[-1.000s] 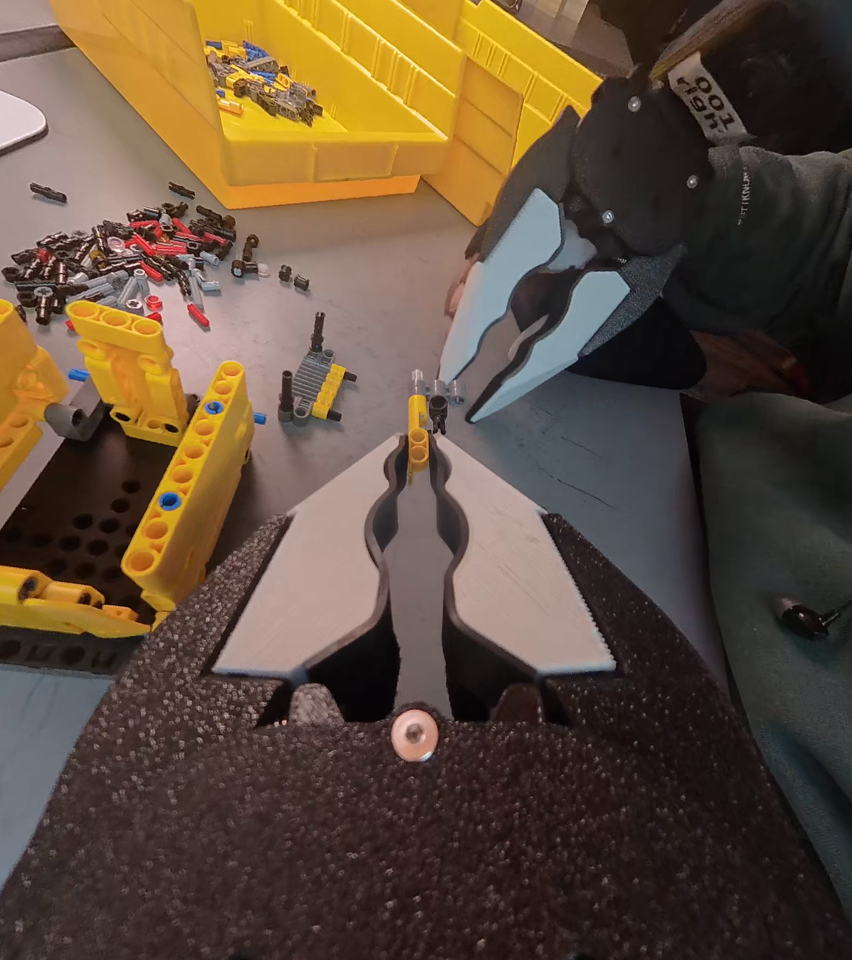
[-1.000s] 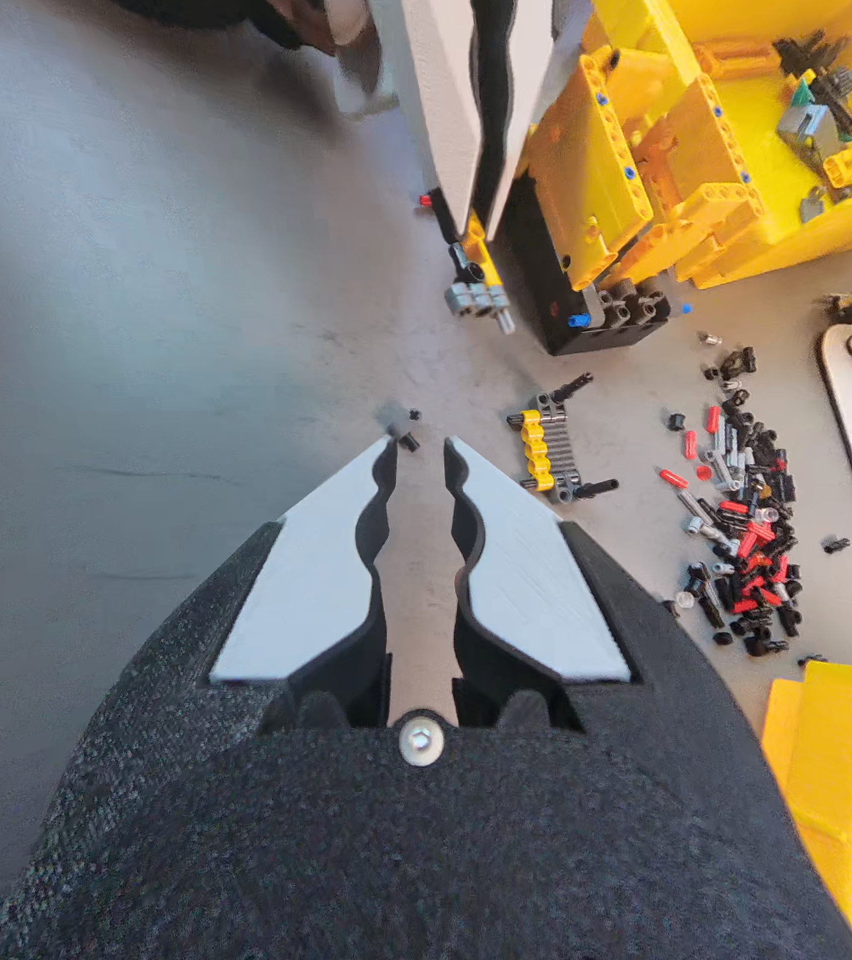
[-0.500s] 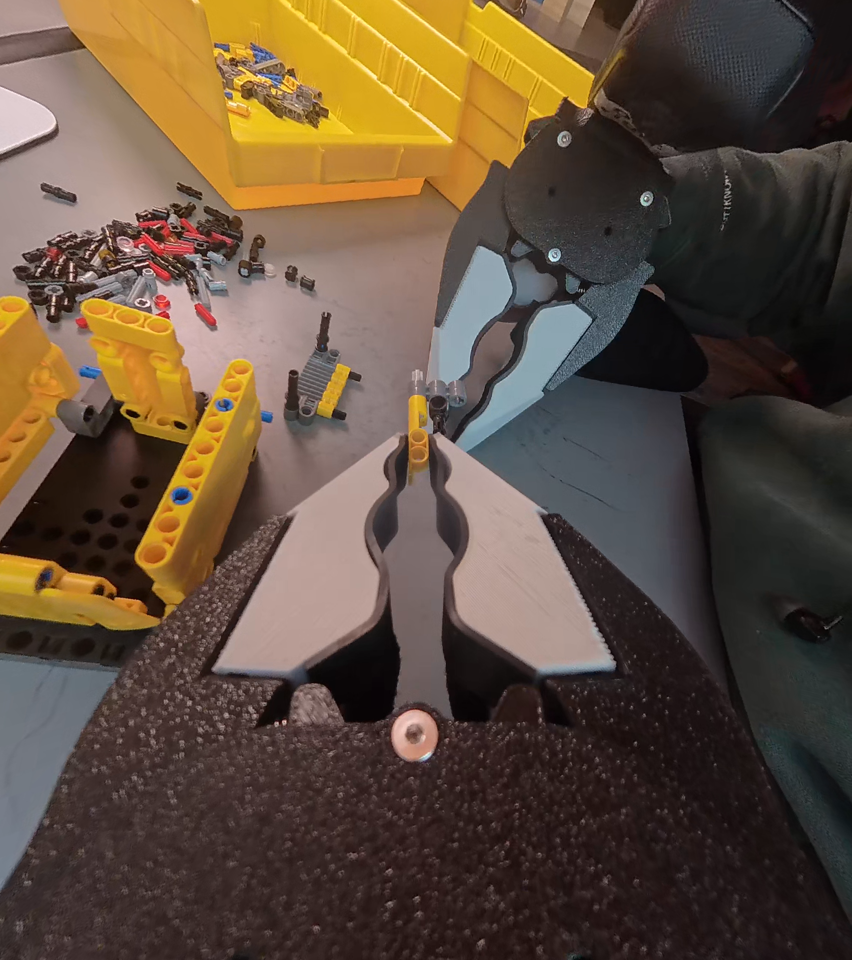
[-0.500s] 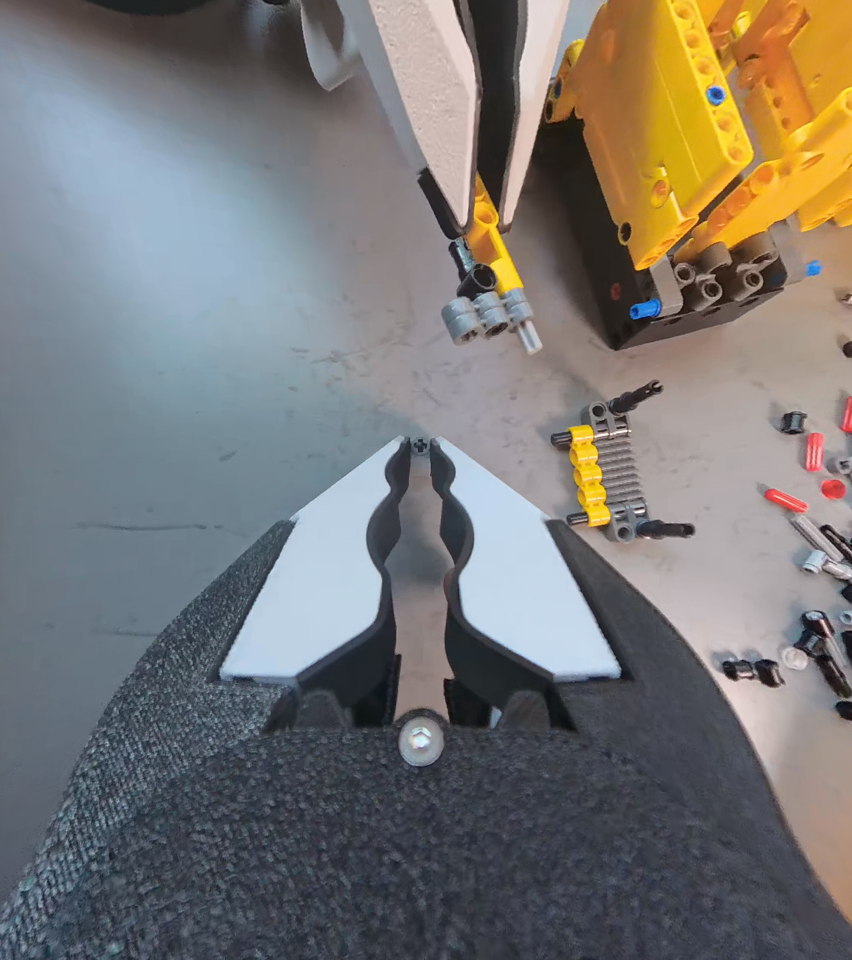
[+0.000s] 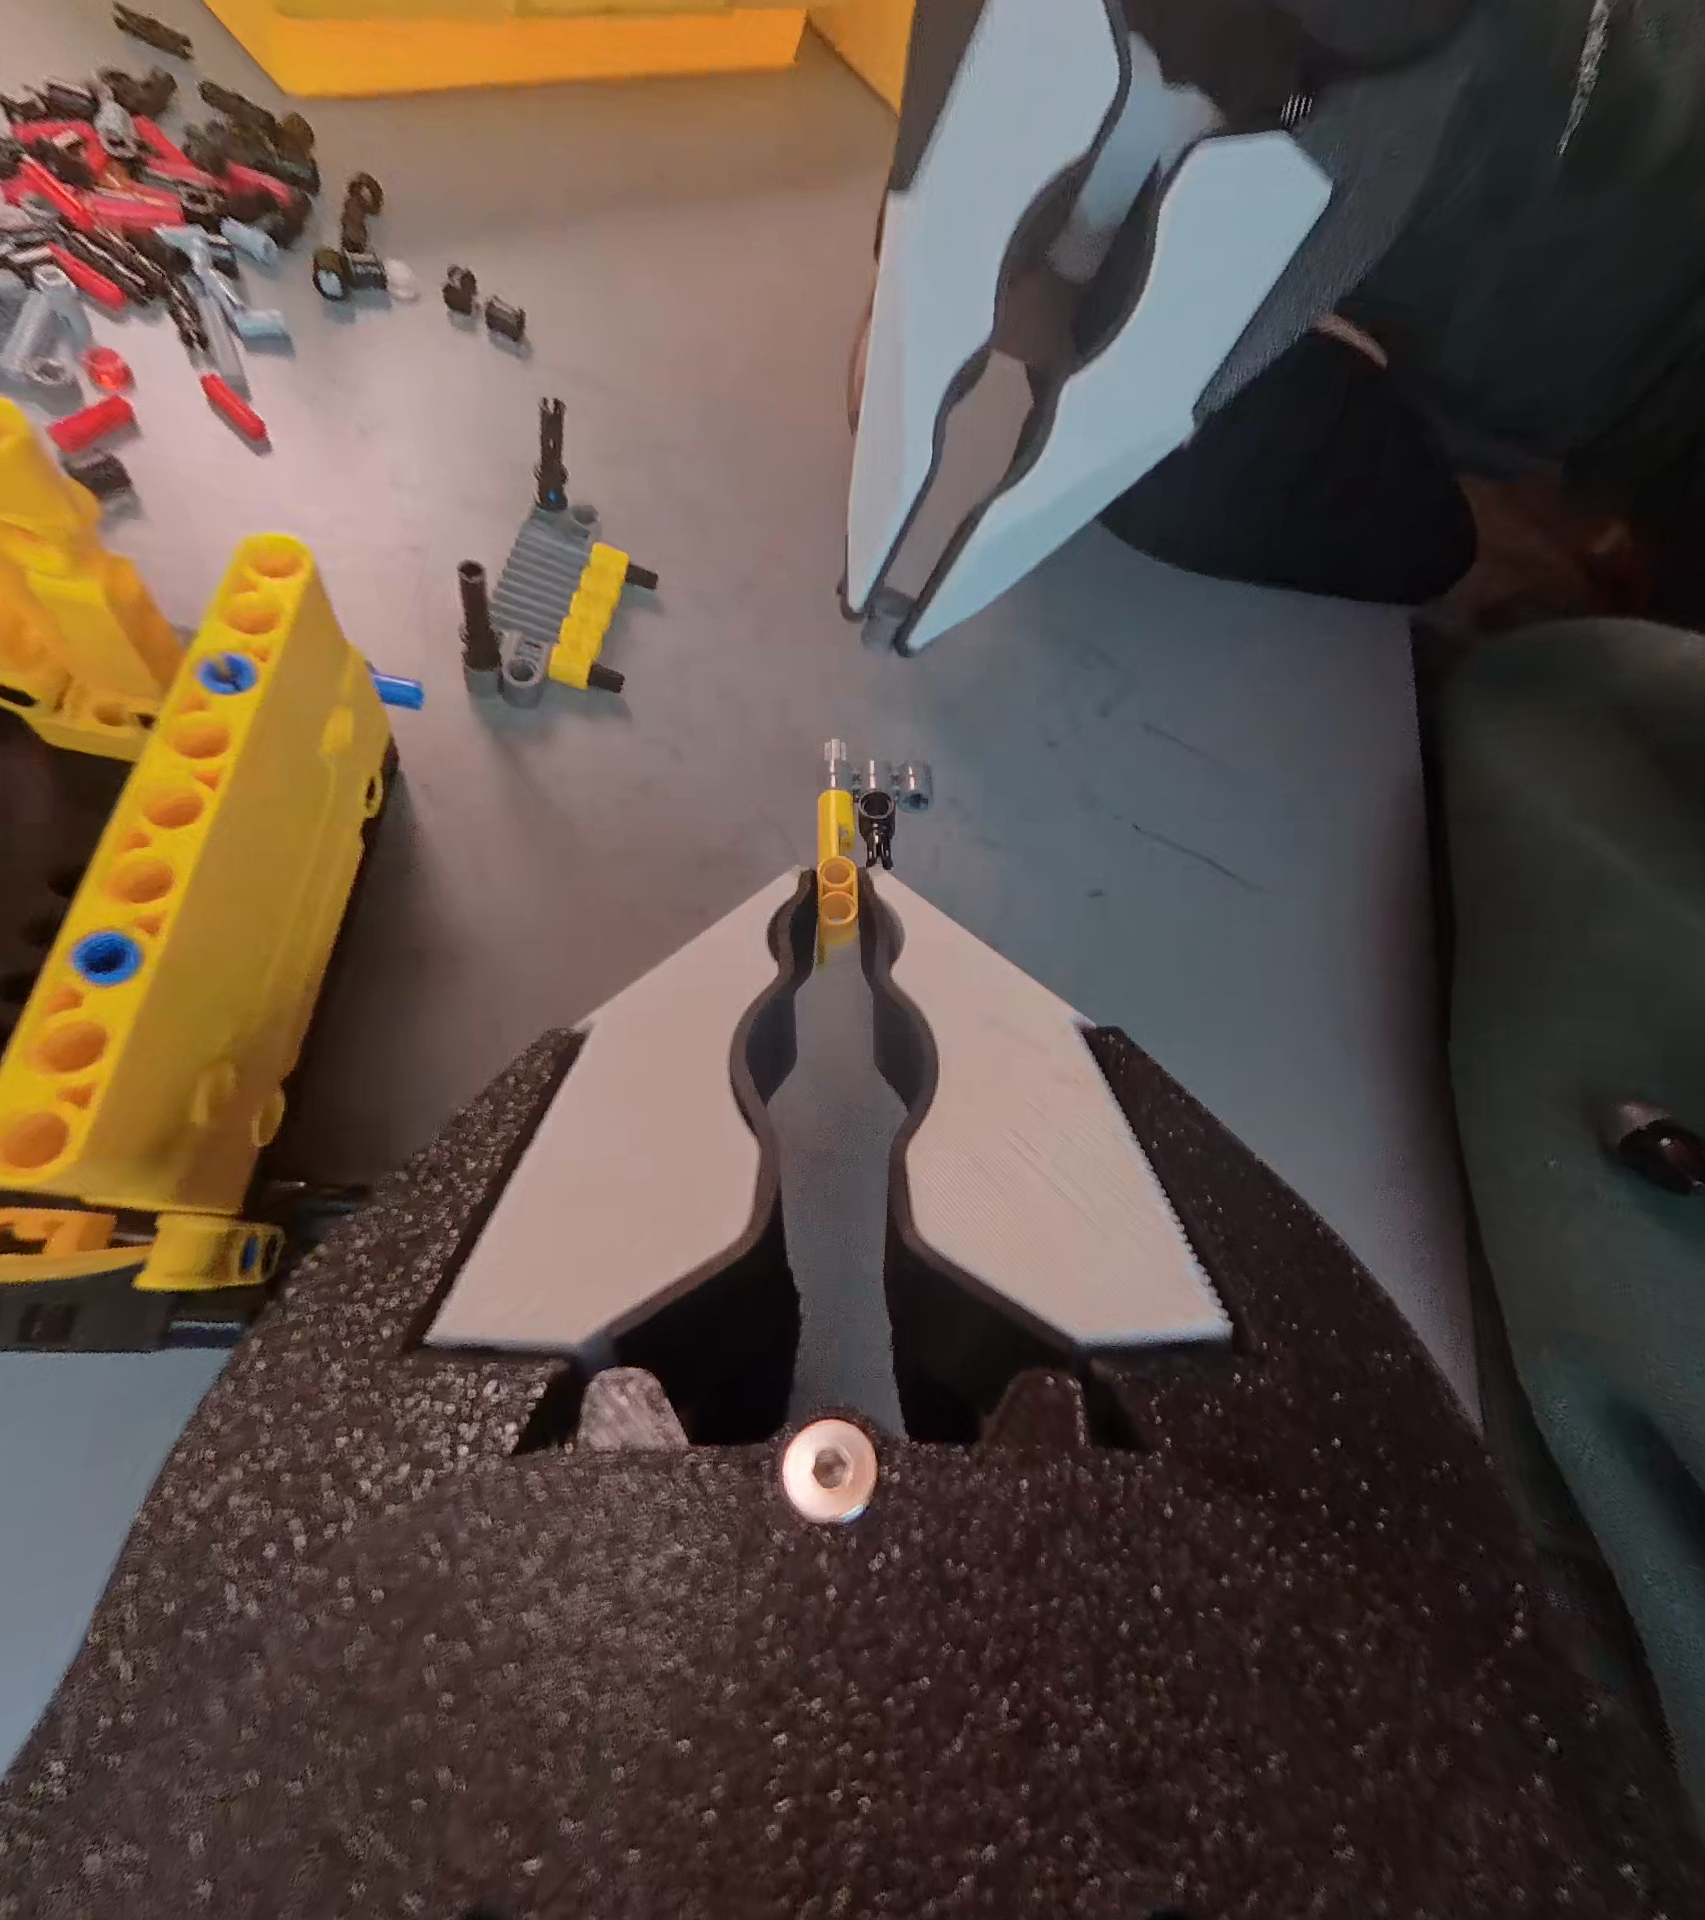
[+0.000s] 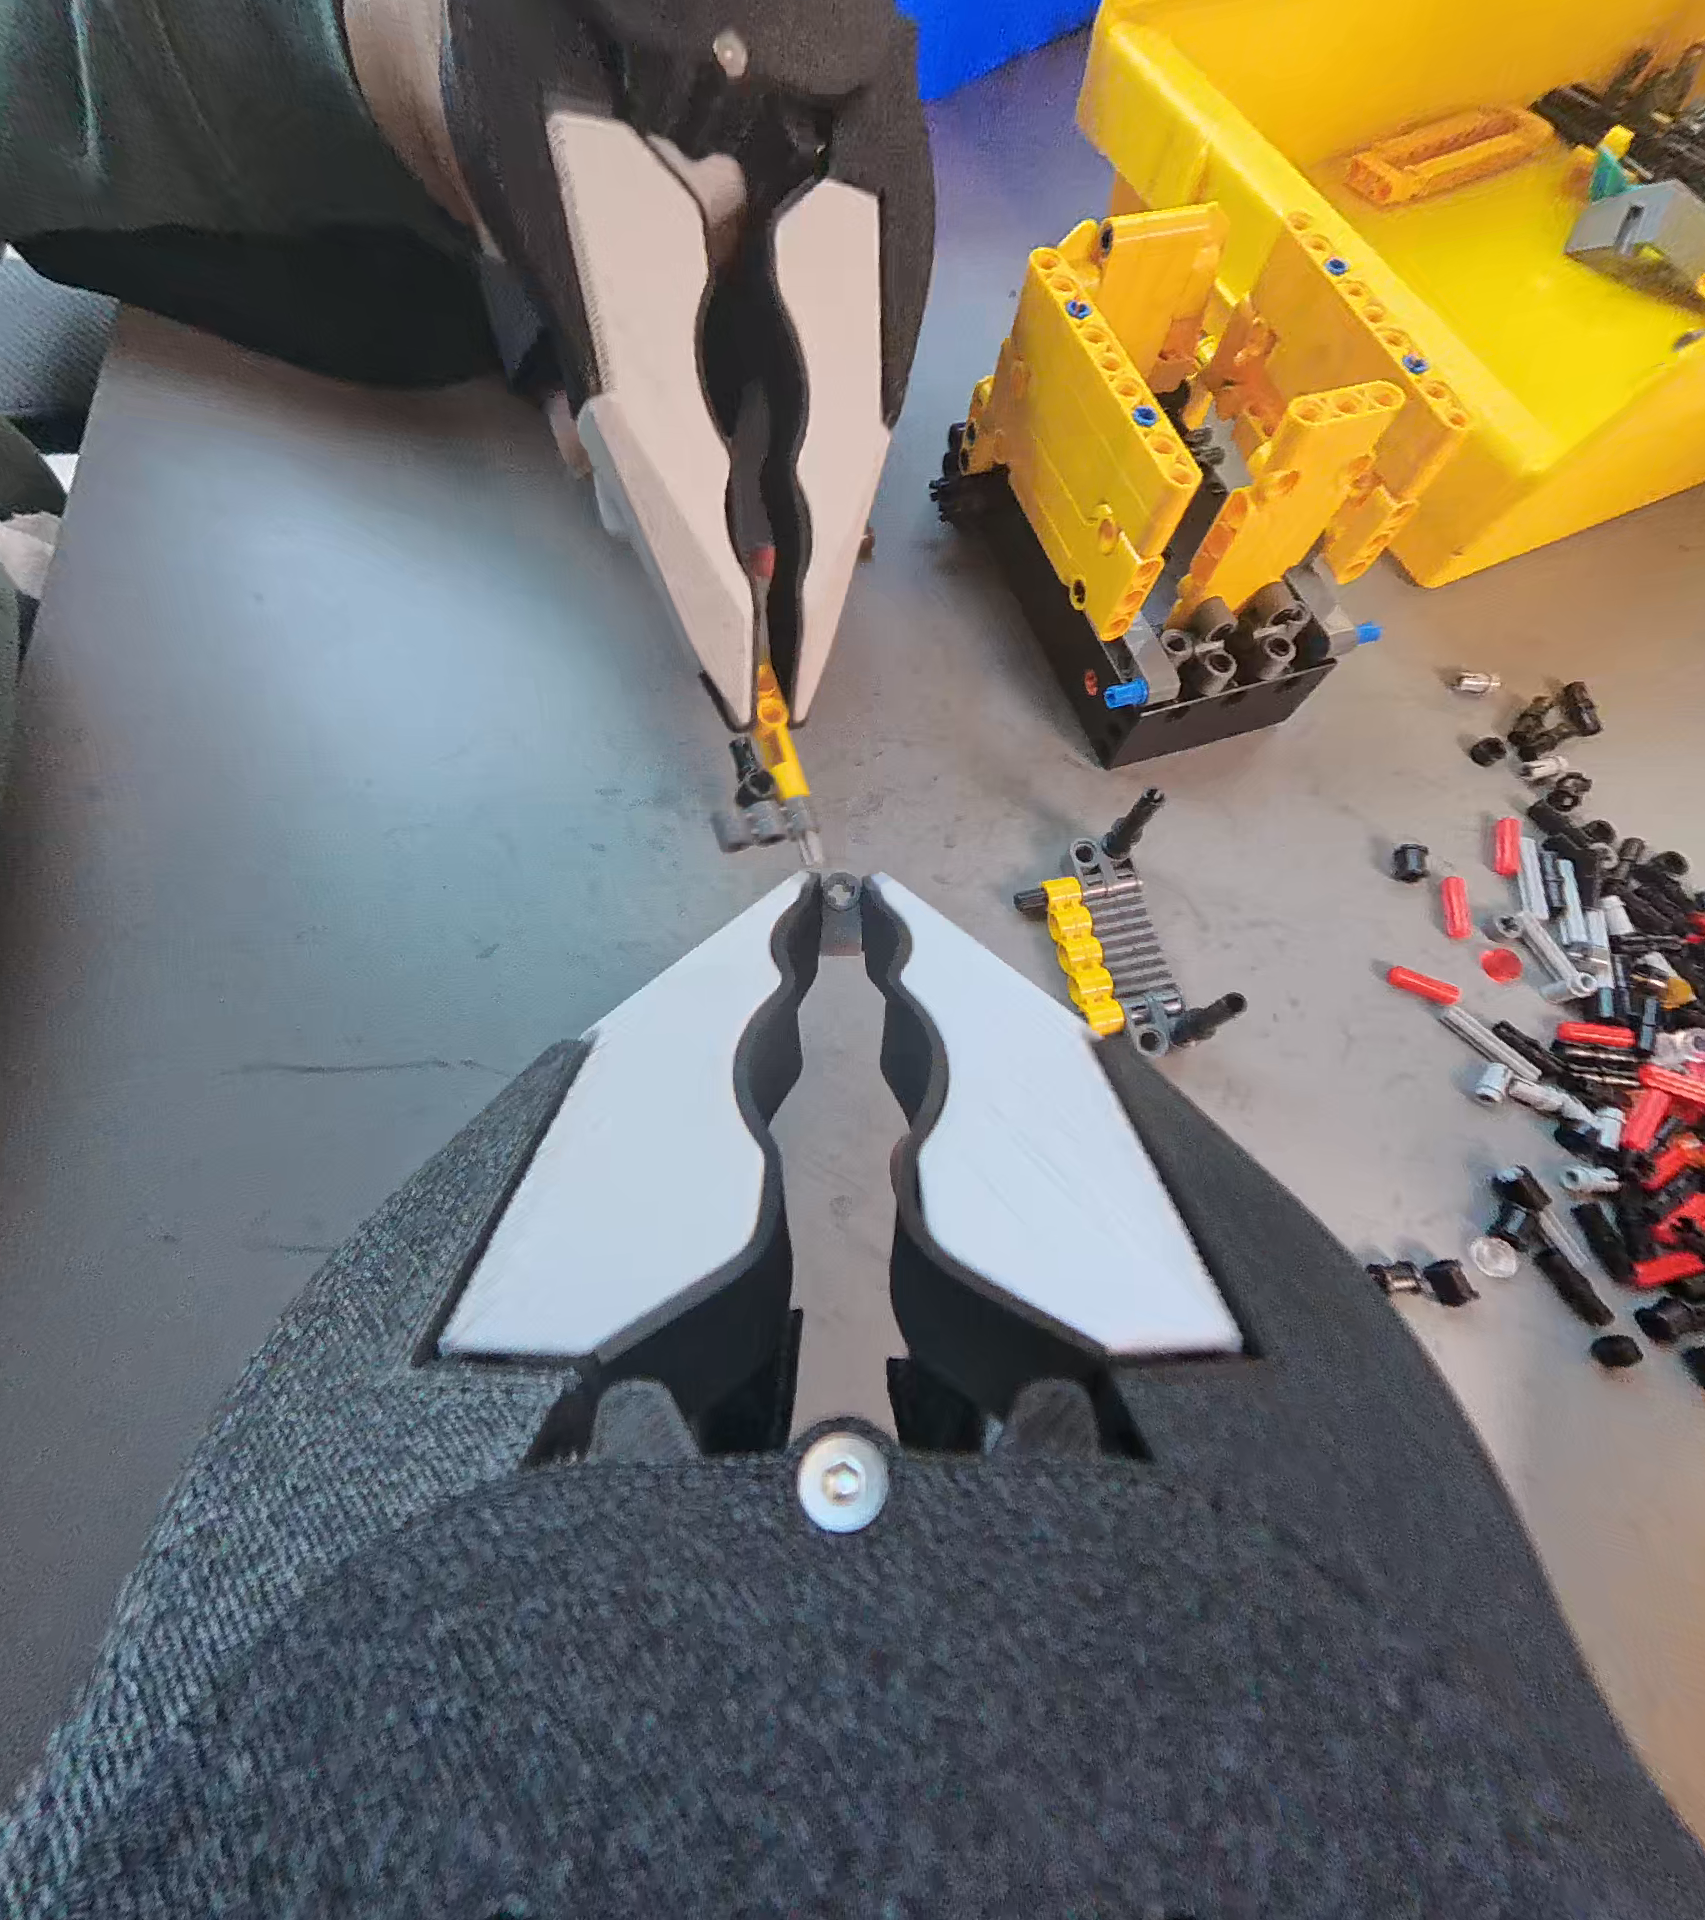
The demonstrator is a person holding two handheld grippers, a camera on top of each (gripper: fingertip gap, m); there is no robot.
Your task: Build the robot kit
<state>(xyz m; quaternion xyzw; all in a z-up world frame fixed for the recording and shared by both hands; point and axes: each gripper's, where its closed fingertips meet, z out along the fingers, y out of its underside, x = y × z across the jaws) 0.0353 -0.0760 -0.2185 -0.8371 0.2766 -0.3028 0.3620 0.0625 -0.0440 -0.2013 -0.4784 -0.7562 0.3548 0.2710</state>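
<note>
Just right of the yellow model (image 5: 152, 852), the left gripper (image 5: 835, 883) clamps a yellow beam (image 5: 835, 862), while the right gripper (image 6: 840, 883), open a second ago, now pinches a small grey piece (image 6: 840, 891).

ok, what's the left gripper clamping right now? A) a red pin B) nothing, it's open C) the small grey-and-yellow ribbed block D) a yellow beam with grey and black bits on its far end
D: the left gripper is shut on the yellow beam, while the ribbed block lies apart on the table.
</note>
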